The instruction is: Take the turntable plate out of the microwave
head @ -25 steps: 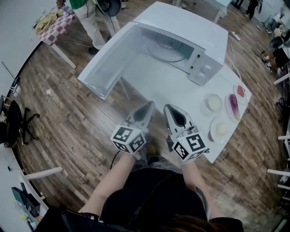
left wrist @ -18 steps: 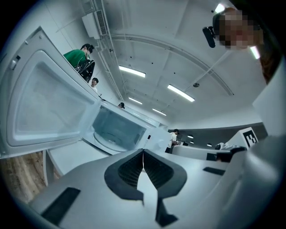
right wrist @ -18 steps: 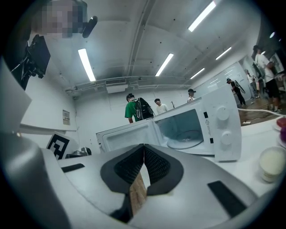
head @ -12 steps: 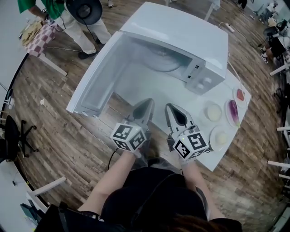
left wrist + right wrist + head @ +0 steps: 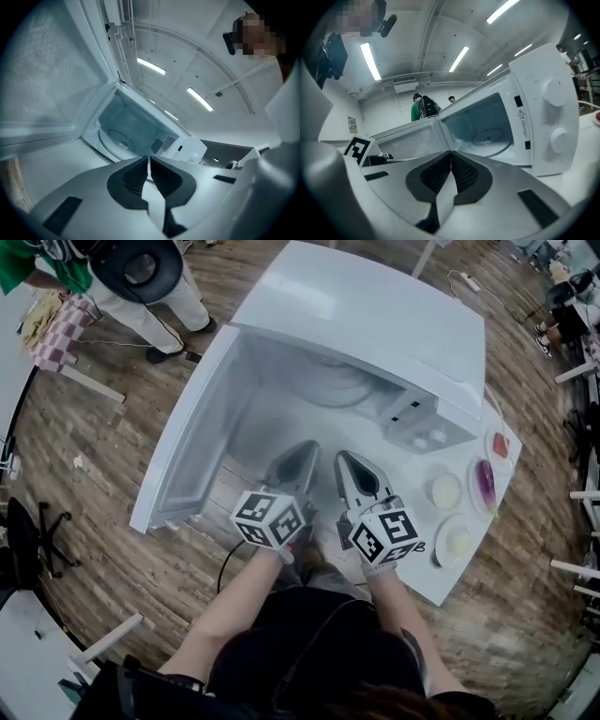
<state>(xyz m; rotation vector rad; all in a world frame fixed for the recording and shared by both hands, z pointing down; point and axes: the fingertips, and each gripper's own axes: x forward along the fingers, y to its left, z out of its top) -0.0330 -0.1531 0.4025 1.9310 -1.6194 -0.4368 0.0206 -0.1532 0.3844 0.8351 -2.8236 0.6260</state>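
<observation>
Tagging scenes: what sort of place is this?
Probably a lab or workshop hall, not a home kitchen: microwave on a white table, office chair on the wood floor, strip lights overhead.

Turntable plate inside microwave on table

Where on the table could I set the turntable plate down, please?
Free: the bare tabletop in front of the microwave, bordered by its open door on the left and the small dishes on the right. Crowded: the table's right edge, where those dishes sit.
</observation>
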